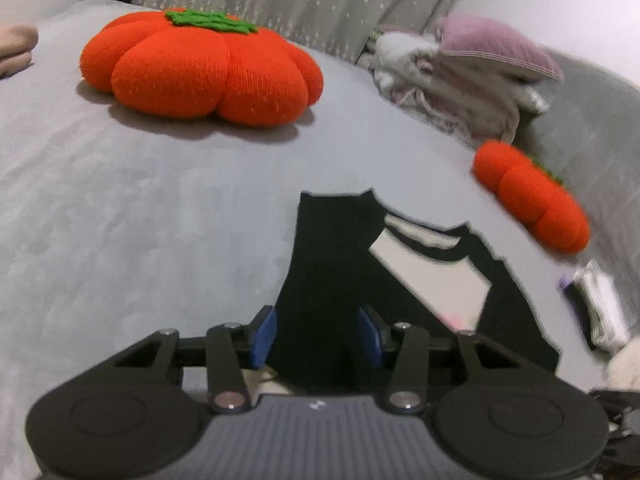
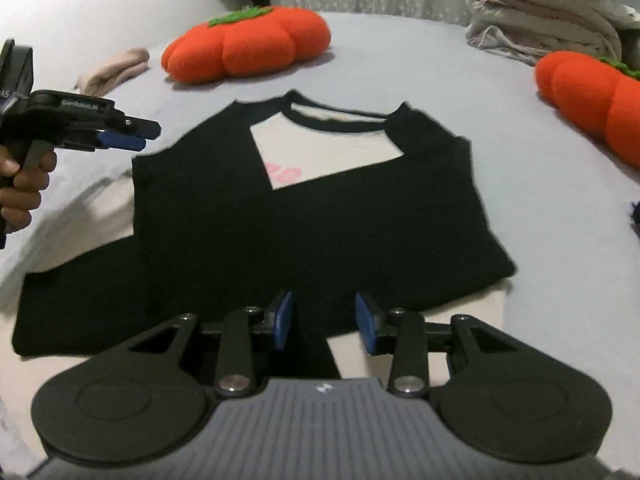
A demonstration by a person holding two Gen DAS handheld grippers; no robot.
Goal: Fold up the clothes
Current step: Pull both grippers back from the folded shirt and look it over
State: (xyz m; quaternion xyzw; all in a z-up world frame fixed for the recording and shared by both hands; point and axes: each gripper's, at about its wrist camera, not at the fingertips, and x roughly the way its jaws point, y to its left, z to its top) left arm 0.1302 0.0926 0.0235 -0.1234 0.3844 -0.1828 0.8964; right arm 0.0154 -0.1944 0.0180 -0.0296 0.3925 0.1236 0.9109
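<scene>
Right wrist footage showed the black-and-white shirt [image 2: 304, 208] lying flat on the grey bed cover [image 2: 440, 92], collar away from the camera, with both black sleeves folded in across the white chest so that only a wedge of white with a pink print was left showing. The sideways folds could therefore be judged done; the lengthwise fold of hem toward collar was judged not yet made, since white fabric was seen projecting below the black panel near the camera. The right gripper [image 2: 325, 322] was seen low over that near edge with its jaws parted and nothing pinched between the blue pads. The left gripper [image 2: 132, 138], held in a hand [image 2: 24, 188], was seen off the shirt's left shoulder, clear of the cloth; in the left wrist view its jaws were likewise parted with nothing gripped. Open cover was seen along the shirt's left and right edges and beyond the collar. Farther out, an orange pumpkin cushion [image 2: 248, 46] lay well beyond the collar, a second orange cushion [image 2: 592, 96] lay to the right, a heap of pale clothes [image 2: 544, 20] sat at the back right, and a folded pink garment [image 2: 116, 68] at the back left.
</scene>
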